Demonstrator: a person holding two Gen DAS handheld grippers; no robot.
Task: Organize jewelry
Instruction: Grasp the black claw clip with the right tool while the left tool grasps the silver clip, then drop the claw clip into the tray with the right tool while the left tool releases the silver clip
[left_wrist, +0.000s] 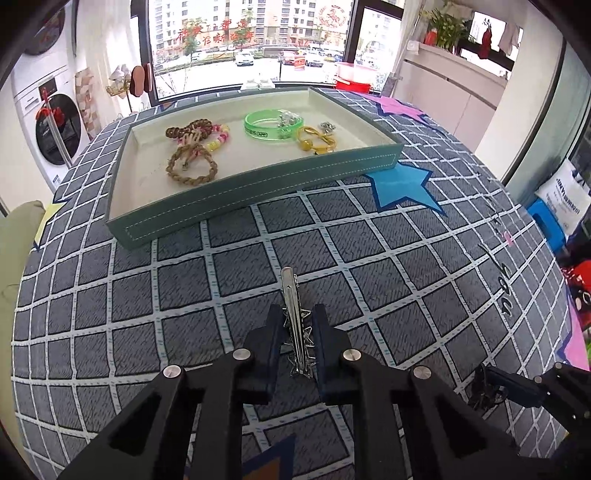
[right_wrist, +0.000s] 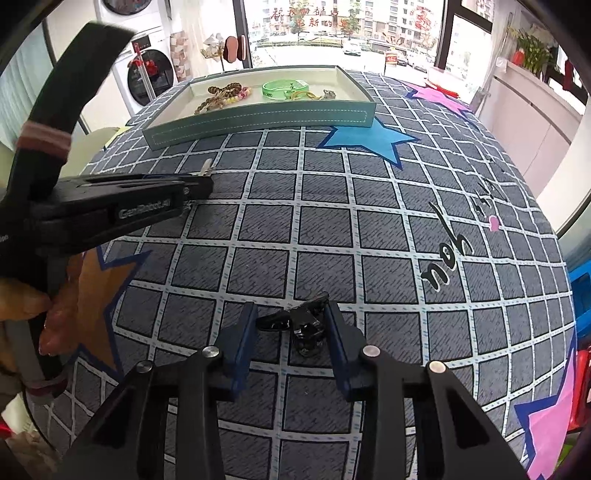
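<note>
A silver hair clip with small wire stars lies on the checked cloth, and my left gripper is shut on it, a pad against each side. My right gripper is closed around a black hair clip, whose ends touch both pads. The teal tray beyond holds braided brown bracelets, a bead bracelet, a green wristband and a yellow hair tie. In the right wrist view the left gripper reaches in from the left, the silver clip poking past it.
The grey checked cloth covers the table, printed with a blue star and pink stars. In the left wrist view my right gripper shows at the lower right. A hand holds the left tool. A window lies behind the tray.
</note>
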